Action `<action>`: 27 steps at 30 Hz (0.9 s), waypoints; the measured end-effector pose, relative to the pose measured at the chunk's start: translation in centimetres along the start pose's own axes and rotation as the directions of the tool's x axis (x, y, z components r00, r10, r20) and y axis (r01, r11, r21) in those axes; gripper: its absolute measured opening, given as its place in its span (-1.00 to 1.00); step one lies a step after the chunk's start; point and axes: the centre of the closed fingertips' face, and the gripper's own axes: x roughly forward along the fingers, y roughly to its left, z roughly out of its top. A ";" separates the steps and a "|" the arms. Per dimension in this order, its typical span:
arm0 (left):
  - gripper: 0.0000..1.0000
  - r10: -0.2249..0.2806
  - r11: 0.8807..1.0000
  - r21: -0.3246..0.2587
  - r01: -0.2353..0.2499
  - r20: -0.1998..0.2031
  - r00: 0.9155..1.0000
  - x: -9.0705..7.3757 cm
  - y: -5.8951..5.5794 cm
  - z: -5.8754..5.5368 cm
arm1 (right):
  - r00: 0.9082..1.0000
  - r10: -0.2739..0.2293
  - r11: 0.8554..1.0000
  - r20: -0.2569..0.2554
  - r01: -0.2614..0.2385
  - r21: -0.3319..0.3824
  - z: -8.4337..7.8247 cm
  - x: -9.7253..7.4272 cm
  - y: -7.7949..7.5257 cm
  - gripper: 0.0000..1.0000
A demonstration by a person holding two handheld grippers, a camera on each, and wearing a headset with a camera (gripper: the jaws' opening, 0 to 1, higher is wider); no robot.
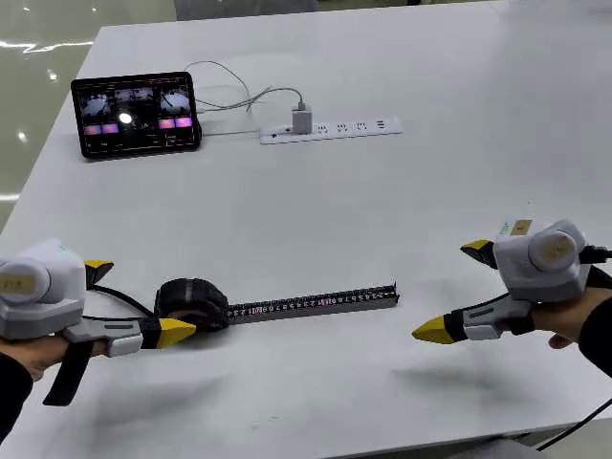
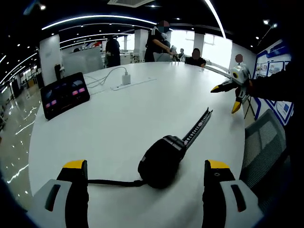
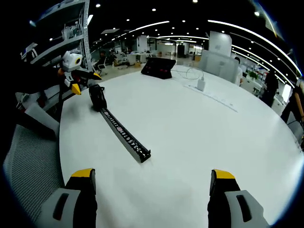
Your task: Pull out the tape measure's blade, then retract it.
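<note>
A black tape measure (image 1: 192,303) lies on the white table (image 1: 382,210), its blade (image 1: 316,304) pulled out flat to the right and ending in a hook. My left gripper (image 1: 139,299) is open, with its yellow-tipped jaws on either side of the case and touching nothing. In the left gripper view the case (image 2: 161,160) sits just ahead, between the jaws, and a black strap trails from it toward the left jaw. My right gripper (image 1: 452,290) hangs open and empty to the right of the blade's end. In the right gripper view the blade (image 3: 124,135) runs away toward the case (image 3: 97,95).
At the back left a tablet (image 1: 136,113) stands propped up, its cable running to a white power strip (image 1: 330,128) with a charger. The table's near edge is close below both grippers. People stand beyond the far side of the table (image 2: 161,40).
</note>
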 end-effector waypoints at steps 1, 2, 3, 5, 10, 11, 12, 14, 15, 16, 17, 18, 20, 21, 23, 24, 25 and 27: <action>0.99 0.008 1.000 0.004 -0.009 0.017 1.000 -0.2 0.0 0.1 | 1.000 -0.002 1.000 0.002 0.002 0.002 -0.1 -0.2 0.0 0.98; 0.99 0.006 1.000 0.011 -0.006 0.027 1.000 -0.5 -0.2 0.1 | 1.000 -0.007 1.000 0.008 0.007 0.009 -0.3 -0.5 0.0 0.98; 0.99 0.005 1.000 0.012 -0.005 0.031 1.000 -0.7 -0.3 0.1 | 1.000 -0.012 1.000 0.011 0.012 0.013 -0.4 -0.7 -0.1 0.98; 0.99 0.019 1.000 0.015 -0.019 0.017 1.000 -1.0 -0.2 -0.4 | 0.999 -0.025 1.000 0.021 0.024 0.016 -0.6 -1.3 -0.1 0.98; 0.99 0.023 1.000 0.006 -0.023 0.024 0.999 -2.0 -0.5 -1.6 | 0.999 -0.034 0.999 0.016 0.034 0.000 -1.4 -2.6 0.2 0.98; 0.99 0.024 1.000 0.004 -0.025 0.024 0.999 -2.1 -0.5 -1.8 | 0.999 -0.034 0.999 0.027 0.034 -0.002 -1.4 -2.8 0.3 0.98; 0.99 0.030 1.000 0.003 -0.030 0.030 0.999 -2.3 -0.5 -2.0 | 0.999 -0.022 1.000 0.044 0.022 0.011 -1.3 -3.2 0.5 0.98; 0.99 0.031 1.000 -0.001 -0.031 0.037 0.999 -2.6 -0.6 -2.2 | 0.999 -0.031 1.000 0.034 0.030 0.009 -1.7 -3.6 0.5 0.98; 0.99 0.037 0.999 0.002 -0.037 0.037 0.999 -2.8 -0.6 -2.3 | 0.999 -0.034 0.999 0.033 0.033 0.004 -1.8 -3.8 0.5 0.98; 0.98 0.047 0.999 0.020 -0.048 0.038 0.998 -3.0 -0.6 -2.4 | 0.999 -0.030 1.000 0.041 0.030 0.008 -1.8 -4.2 0.8 0.98; 0.98 0.048 0.998 0.024 -0.049 0.039 0.998 -3.1 -0.6 -2.5 | 0.998 -0.030 0.999 0.048 0.030 0.014 -1.7 -4.3 0.9 0.98; 0.98 0.048 0.999 0.023 -0.049 0.039 0.998 -3.3 -0.6 -2.6 | 0.998 -0.035 0.999 0.058 0.034 0.014 -1.7 -4.5 0.9 0.98; 0.98 0.048 0.999 0.020 -0.049 0.039 0.998 -3.6 -0.8 -2.7 | 0.997 -0.048 0.999 0.057 0.047 0.008 -1.9 -4.9 1.0 0.98; 0.98 0.050 0.999 0.016 -0.051 0.038 0.998 -3.6 -0.7 -2.7 | 0.997 -0.054 0.999 0.056 0.053 0.012 -2.0 -5.1 1.1 0.98; 0.98 0.047 0.999 0.012 -0.047 0.034 0.998 -3.7 -0.9 -2.7 | 0.996 -0.058 0.998 0.073 0.057 0.016 -2.0 -5.4 1.3 0.98; 0.98 0.048 0.999 0.016 -0.048 0.032 0.998 -3.8 -1.0 -2.8 | 0.995 -0.071 0.997 0.073 0.070 0.015 -2.1 -5.6 1.3 0.98; 0.98 0.046 0.999 0.016 -0.046 0.033 0.998 -3.9 -1.1 -2.8 | 0.995 -0.082 0.997 0.064 0.082 0.009 -2.4 -5.6 1.2 0.98; 0.98 0.037 0.999 0.015 -0.038 0.039 0.999 -4.1 -1.4 -2.8 | 0.994 -0.091 0.996 0.058 0.091 0.004 -2.7 -5.9 1.4 0.98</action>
